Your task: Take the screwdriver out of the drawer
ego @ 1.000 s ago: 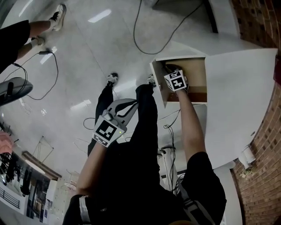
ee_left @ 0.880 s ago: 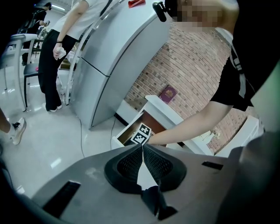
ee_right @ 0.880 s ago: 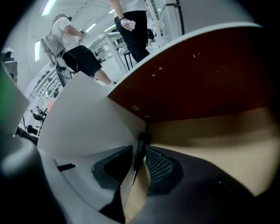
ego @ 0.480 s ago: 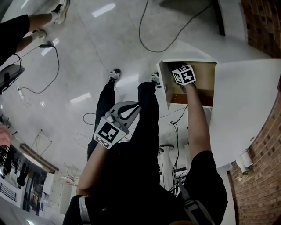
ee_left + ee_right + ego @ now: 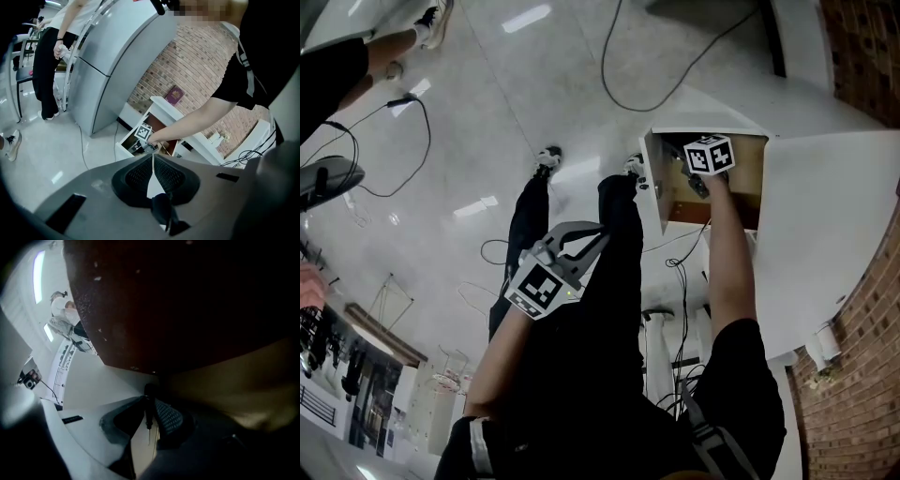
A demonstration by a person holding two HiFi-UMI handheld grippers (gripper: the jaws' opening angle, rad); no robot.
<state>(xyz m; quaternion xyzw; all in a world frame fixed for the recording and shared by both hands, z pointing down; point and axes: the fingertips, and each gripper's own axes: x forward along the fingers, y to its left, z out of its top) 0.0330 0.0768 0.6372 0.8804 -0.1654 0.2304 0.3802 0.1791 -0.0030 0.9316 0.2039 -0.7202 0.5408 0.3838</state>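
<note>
Black-handled slim screwdriver (image 5: 148, 406) sits pinched in the right claw (image 5: 149, 417), inside the white-fronted wooden drawer (image 5: 750, 173); its thin grip may slip or snag the rim. Left claw (image 5: 152, 163) hangs closed, empty.

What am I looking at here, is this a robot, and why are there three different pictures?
There is no robot here: a person holds a two-jaw gripper in each hand. The head view comes from a camera on the person's head, looking down. The other two come from cameras riding on the grippers. The right gripper reaches into an open drawer, and its jaws are closed on a dark screwdriver. The left gripper is held away from the drawer, jaws together, holding nothing.
</note>
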